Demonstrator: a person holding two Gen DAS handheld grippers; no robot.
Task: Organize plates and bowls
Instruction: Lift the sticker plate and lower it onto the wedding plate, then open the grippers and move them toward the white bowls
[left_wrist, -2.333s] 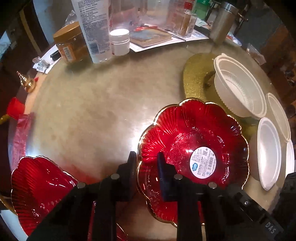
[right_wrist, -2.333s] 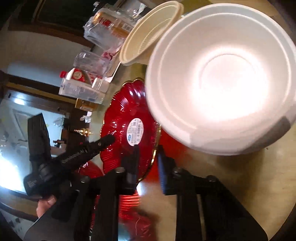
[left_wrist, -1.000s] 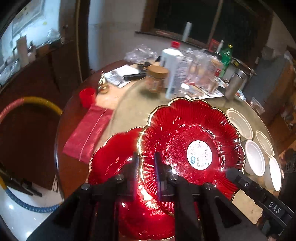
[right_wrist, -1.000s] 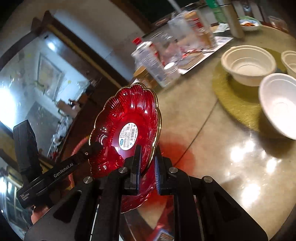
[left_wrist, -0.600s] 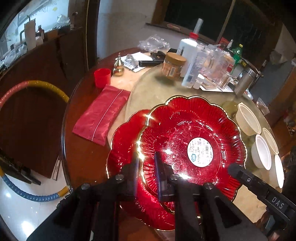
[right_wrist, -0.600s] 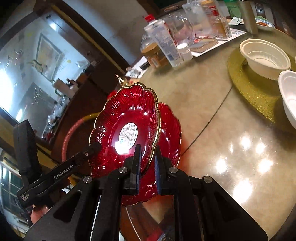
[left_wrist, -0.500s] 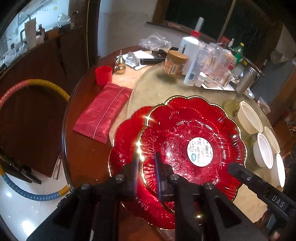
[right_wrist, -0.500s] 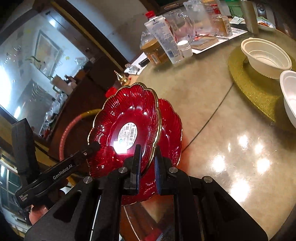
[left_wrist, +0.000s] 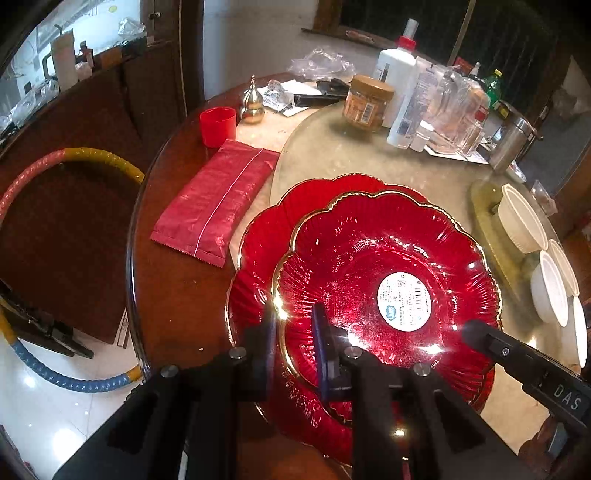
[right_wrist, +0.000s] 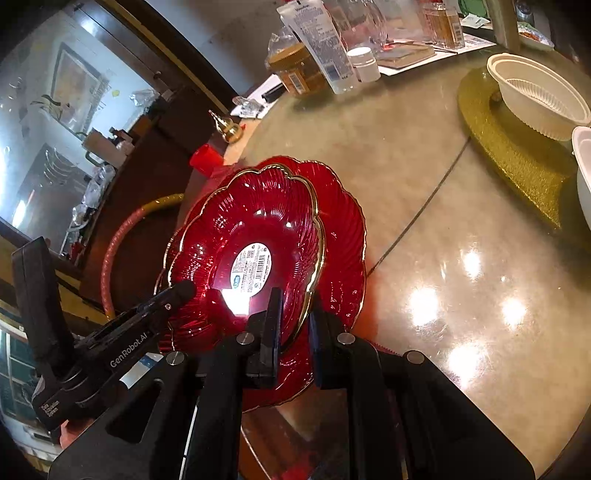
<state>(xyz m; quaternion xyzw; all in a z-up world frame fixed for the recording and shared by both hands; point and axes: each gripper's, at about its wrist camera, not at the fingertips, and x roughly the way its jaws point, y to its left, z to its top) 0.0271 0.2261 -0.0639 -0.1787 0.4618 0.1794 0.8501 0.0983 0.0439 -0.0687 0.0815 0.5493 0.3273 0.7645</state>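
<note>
Red scalloped gold-rimmed glass plate (left_wrist: 388, 258) sat over a second red scalloped plate (left_wrist: 258, 251) on the surface (right_wrist: 424, 177); the right gripper (right_wrist: 293, 325) pinched its six-o'clock rim while the left gripper (left_wrist: 291, 332), jaws just opening, straddled its rim.

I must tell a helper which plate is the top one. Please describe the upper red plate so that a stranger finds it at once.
Start at the round table, at its near edge beside the red packet. Two red flower-shaped plates are stacked there; the upper red plate lies on the lower plate. Only the upper one bears a round white barcode sticker in its middle.
</note>
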